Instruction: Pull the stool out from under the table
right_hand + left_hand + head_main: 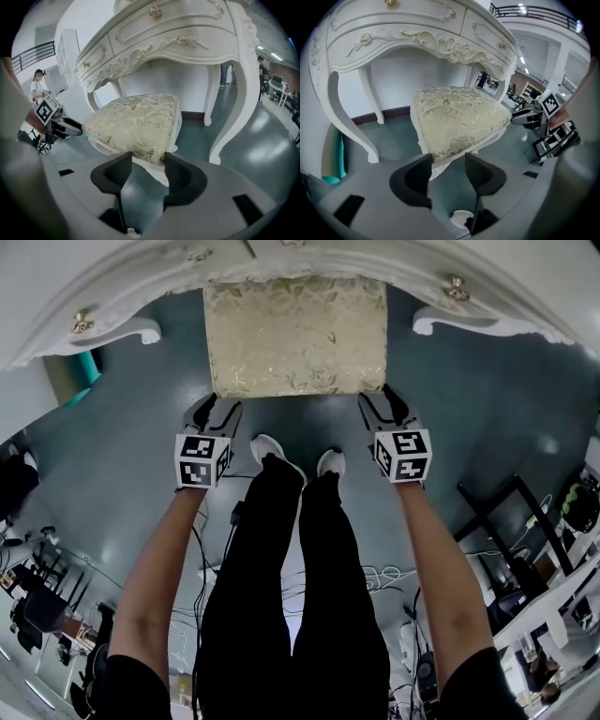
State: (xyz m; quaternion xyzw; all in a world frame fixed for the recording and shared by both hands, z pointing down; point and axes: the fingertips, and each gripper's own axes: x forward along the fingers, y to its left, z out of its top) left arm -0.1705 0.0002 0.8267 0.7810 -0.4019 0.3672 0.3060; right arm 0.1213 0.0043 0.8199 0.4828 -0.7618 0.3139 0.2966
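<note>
Under the white carved table (112, 306), the stool (295, 334) stands on the dark floor (497, 399). Its far part sits beneath the tabletop and its near edge is clear of it. The square seat carries cream fabric with a gold leaf pattern over a white frame. The left gripper (446, 165) pinches the near left seat corner. The right gripper (146, 164) pinches the near right corner. The table drawers (187, 40), fitted with gold knobs, are closed, so their contents are hidden.

A square stool (295, 334) with a cream, gold-leafed fabric seat sits partly beneath the white carved wooden table (525, 306). The left gripper (214, 407) meets the stool's near-left corner and the right gripper (382, 401) its near-right corner, perhaps clamping them.
</note>
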